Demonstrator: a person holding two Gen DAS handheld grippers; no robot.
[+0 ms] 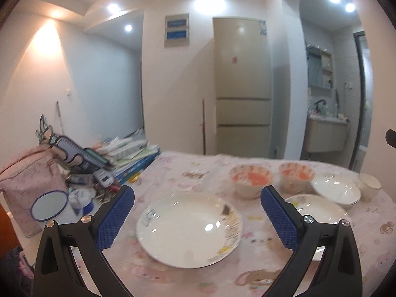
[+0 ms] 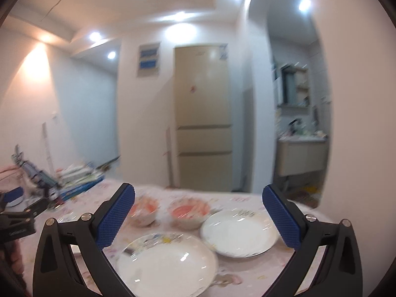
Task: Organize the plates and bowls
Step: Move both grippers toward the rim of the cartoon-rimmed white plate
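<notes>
A large white plate with cartoon drawings (image 1: 189,230) lies on the pink tablecloth, below and between the fingers of my open left gripper (image 1: 198,193). Behind it stand two orange-patterned bowls (image 1: 251,180) (image 1: 297,174). To the right lie a second decorated plate (image 1: 319,208), partly hidden by my right finger, and a gold-rimmed white dish (image 1: 336,190). My right gripper (image 2: 199,189) hangs open over the same table. Below it are the decorated plate (image 2: 165,264), the plain white dish (image 2: 238,232) and both bowls (image 2: 144,210) (image 2: 189,212), all blurred. Neither gripper touches anything.
A white cup (image 1: 370,185) stands at the table's far right. At the left are a pile of books (image 1: 128,156), a pink bag (image 1: 29,180), a blue-rimmed enamel mug (image 1: 49,205) and small clutter. A beige fridge (image 1: 241,86) stands beyond the table's far edge.
</notes>
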